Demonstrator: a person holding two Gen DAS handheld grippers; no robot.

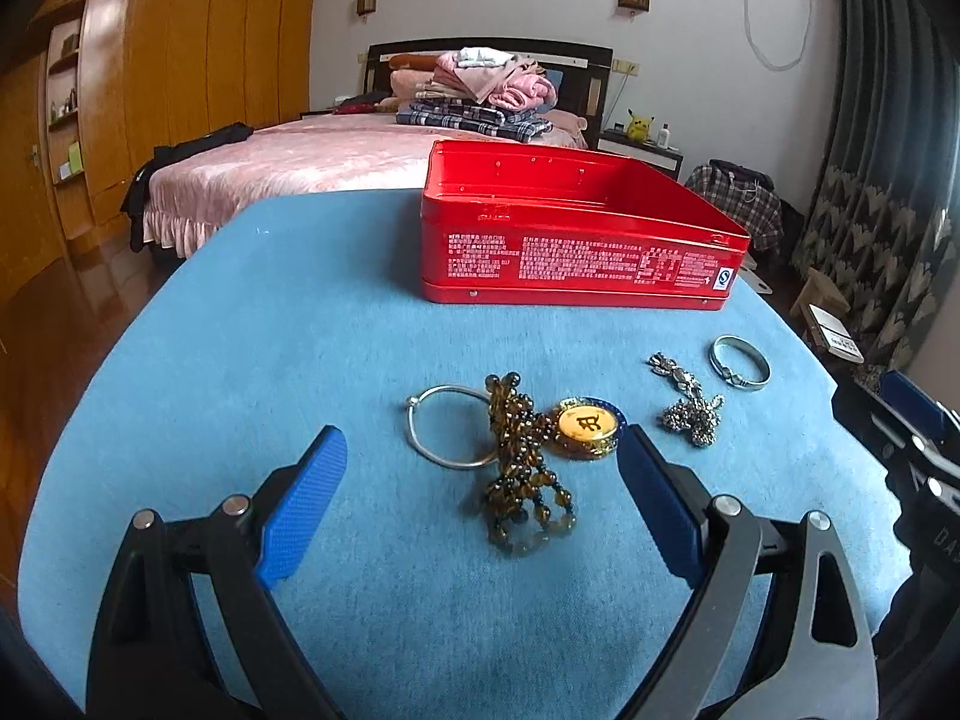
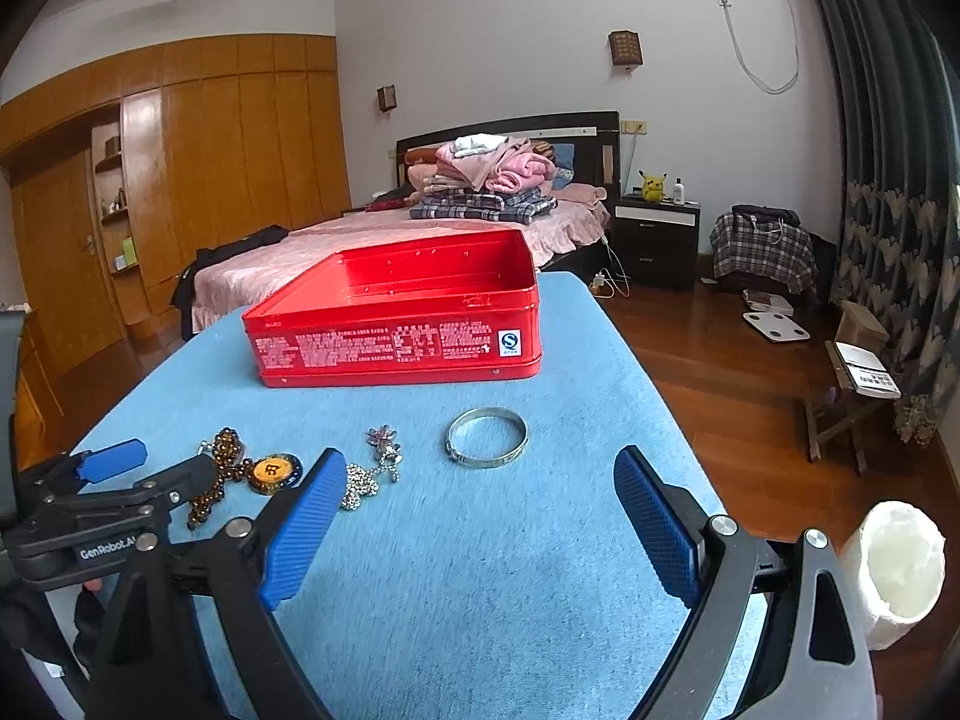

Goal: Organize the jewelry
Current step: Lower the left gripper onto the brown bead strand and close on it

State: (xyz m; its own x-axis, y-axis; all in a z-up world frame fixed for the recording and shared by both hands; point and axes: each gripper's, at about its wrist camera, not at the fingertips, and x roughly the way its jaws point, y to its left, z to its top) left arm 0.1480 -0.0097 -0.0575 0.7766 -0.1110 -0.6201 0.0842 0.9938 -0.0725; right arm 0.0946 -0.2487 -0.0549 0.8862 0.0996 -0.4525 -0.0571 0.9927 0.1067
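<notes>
An open red tin box [image 1: 576, 258] [image 2: 396, 342] stands at the far side of the blue-covered table [image 1: 270, 324] [image 2: 492, 570]. In front of it lie a brown bead necklace [image 1: 522, 468] [image 2: 213, 483], a round yellow pendant [image 1: 587, 425] [image 2: 273, 471], a thin silver bangle [image 1: 432, 432], a silver chain with a flower charm [image 1: 690, 408] [image 2: 375, 471] and a wide silver bangle [image 1: 740, 361] [image 2: 487, 437]. My left gripper [image 1: 483, 450] [image 2: 144, 465] is open, its fingers flanking the beads and pendant without touching. My right gripper [image 2: 477, 471] is open with nothing between its fingers, the wide bangle just beyond them.
Behind the table is a bed [image 2: 372, 246] with a pile of folded clothes [image 2: 492, 180]. A white roll [image 2: 894, 570] sits at the table's right edge. A wooden floor with a stool [image 2: 852, 384] and a scale [image 2: 774, 324] lies to the right.
</notes>
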